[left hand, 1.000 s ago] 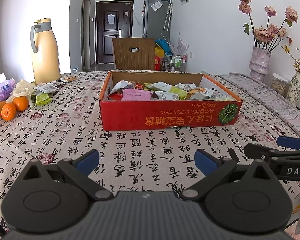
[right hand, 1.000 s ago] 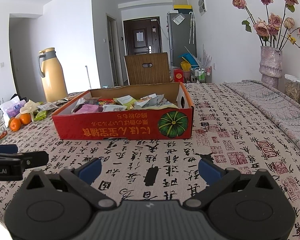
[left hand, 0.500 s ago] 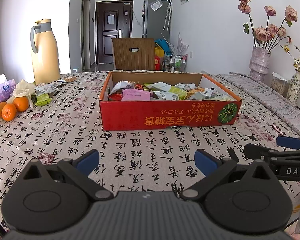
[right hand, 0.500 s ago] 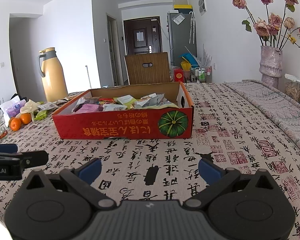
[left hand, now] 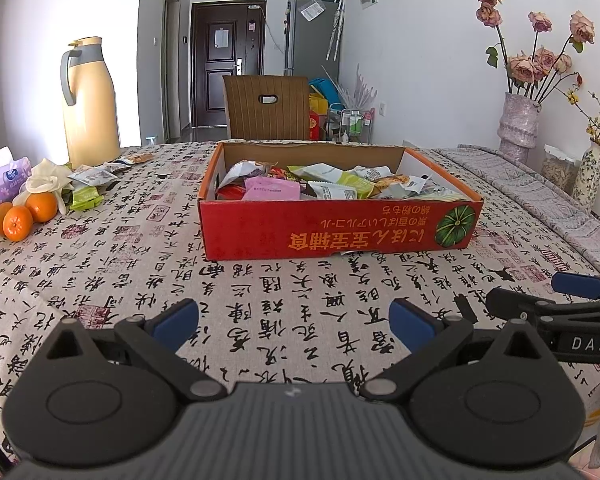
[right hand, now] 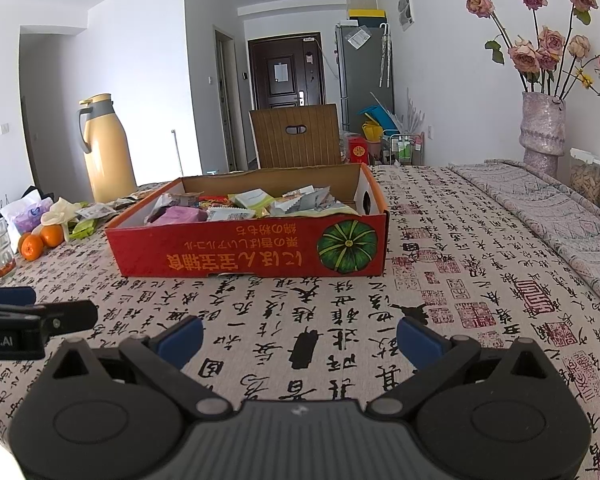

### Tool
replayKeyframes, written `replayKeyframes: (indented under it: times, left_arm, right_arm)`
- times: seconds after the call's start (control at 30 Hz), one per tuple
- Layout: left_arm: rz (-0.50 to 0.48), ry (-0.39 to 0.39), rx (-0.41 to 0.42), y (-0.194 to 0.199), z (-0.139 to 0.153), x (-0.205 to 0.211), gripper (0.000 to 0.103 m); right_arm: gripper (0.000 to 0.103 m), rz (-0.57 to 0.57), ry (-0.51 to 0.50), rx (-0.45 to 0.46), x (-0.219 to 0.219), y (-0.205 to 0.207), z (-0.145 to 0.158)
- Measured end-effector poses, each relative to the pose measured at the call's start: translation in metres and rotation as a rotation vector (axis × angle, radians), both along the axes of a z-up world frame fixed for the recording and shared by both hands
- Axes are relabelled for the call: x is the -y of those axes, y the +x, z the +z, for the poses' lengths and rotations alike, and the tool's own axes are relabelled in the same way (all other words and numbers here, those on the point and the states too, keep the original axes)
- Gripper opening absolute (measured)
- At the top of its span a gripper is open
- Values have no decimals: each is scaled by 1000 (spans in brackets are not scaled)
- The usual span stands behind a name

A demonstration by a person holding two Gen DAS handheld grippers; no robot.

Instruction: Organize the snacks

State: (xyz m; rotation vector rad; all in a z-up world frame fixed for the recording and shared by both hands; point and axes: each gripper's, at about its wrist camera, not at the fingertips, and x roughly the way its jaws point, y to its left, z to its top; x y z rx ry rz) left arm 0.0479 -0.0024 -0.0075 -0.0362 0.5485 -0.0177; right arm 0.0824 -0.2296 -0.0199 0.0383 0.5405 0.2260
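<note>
Left gripper and right gripper: both spread wide, empty, low over tablecloth short of red box. Snack packets heaped inside box; loose packets far left of box, by oranges. Likely next: reach loose packets, pinch flat edge, avoid crushing.

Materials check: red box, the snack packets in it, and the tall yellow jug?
Red box: cardboard, printed semi-gloss outside, raw brown inside walls. Snack packets: thin plastic or foil film, crinkled, with crimped edges. Yellow jug: smooth matte body, grey handle, probably plastic or coated metal.
</note>
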Motion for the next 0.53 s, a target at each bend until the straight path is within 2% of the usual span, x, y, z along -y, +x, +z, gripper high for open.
replayKeyframes:
  times: [0.53]
  left_arm:
    - [-2,-7,0,1,0,-3,103]
  right_arm:
    - [103,3,-4,-7,-1,-2,-4]
